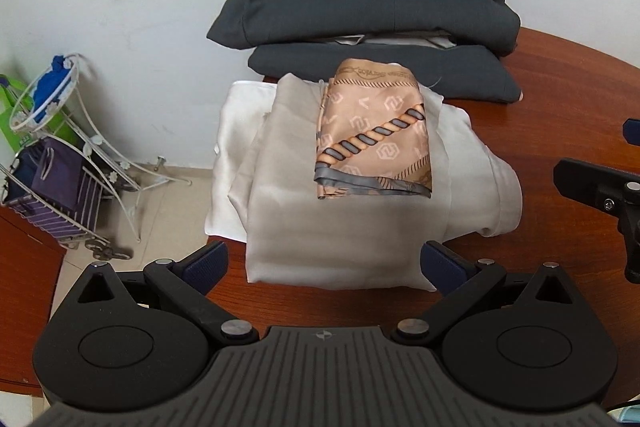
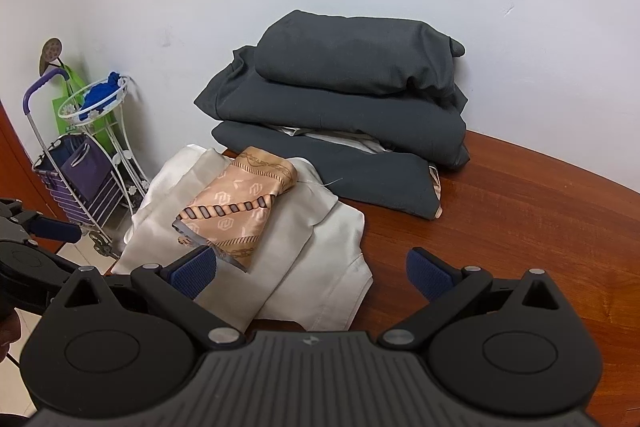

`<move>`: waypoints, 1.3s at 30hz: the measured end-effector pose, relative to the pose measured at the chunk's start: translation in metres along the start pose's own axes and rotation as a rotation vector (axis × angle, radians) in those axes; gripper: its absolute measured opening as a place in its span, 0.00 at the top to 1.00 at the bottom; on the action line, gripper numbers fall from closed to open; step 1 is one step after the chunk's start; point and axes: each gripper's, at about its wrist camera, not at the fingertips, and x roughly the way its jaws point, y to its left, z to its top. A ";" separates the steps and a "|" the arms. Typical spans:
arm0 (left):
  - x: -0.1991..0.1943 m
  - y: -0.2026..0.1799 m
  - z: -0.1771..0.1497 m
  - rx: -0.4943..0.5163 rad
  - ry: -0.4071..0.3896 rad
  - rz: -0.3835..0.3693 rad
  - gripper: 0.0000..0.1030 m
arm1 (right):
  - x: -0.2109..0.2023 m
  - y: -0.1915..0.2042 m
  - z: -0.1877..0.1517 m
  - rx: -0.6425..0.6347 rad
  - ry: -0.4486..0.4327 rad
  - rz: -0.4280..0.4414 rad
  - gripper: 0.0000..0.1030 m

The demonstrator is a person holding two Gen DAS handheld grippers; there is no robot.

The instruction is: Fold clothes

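Here the left tool (image 1: 324, 263) hung with its blue-padded fingers spread wide and nothing between them, just short of the near edge of the beige garment (image 1: 340, 223). The right tool (image 2: 312, 273) was likewise wide open and held nothing; its left pad (image 2: 194, 273) sat over the near corner of the scarf (image 2: 236, 205), though whether it touched the cloth could not be told, and its right pad hung over bare wood beside the beige garment (image 2: 320, 267). In the left wrist view part of the right tool (image 1: 600, 187) showed at the right edge, beside the beige garment.

The beige garment lay folded on the brown surface (image 1: 560, 99), its far left part overhanging the surface's edge. A folded peach scarf (image 1: 376, 135) with a rope pattern and a grey border lay on top of it, toward its far side. Under the beige garment, to its left, a white cloth (image 1: 236, 131) stuck out.

Beyond the beige garment, touching its far edge, stood a pile of dark grey clothes (image 1: 384, 7), folded and stacked three high against the white wall, with a pale layer showing between the lower two.

On the floor, left of the beige garment, stood a white wire stand (image 1: 52, 99) holding something blue, and a purple trolley (image 1: 60, 187).
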 end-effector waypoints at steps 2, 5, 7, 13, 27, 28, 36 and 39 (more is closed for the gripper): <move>-0.004 0.006 0.004 -0.011 0.005 -0.005 0.00 | -0.002 0.000 -0.006 0.003 -0.004 0.006 0.00; -0.004 0.008 0.005 -0.015 0.009 -0.008 0.00 | -0.002 0.000 -0.011 0.000 0.000 0.003 0.00; -0.004 0.008 0.005 -0.014 0.009 -0.012 0.00 | -0.002 0.002 -0.007 -0.001 0.005 0.001 0.00; -0.006 0.009 0.001 -0.014 0.001 -0.019 0.00 | -0.008 0.005 -0.003 -0.003 0.005 -0.006 0.00; -0.006 0.016 -0.002 -0.036 0.004 -0.025 0.00 | -0.005 0.010 -0.001 -0.015 -0.003 -0.004 0.00; -0.006 0.016 -0.002 -0.037 0.004 -0.027 0.00 | -0.004 0.010 0.001 -0.016 -0.001 -0.004 0.00; -0.005 0.017 -0.003 -0.043 0.007 -0.033 0.00 | -0.002 0.012 0.000 -0.020 0.000 -0.005 0.00; -0.006 0.017 -0.004 -0.045 0.008 -0.033 0.00 | 0.000 0.012 0.003 -0.020 0.001 -0.005 0.00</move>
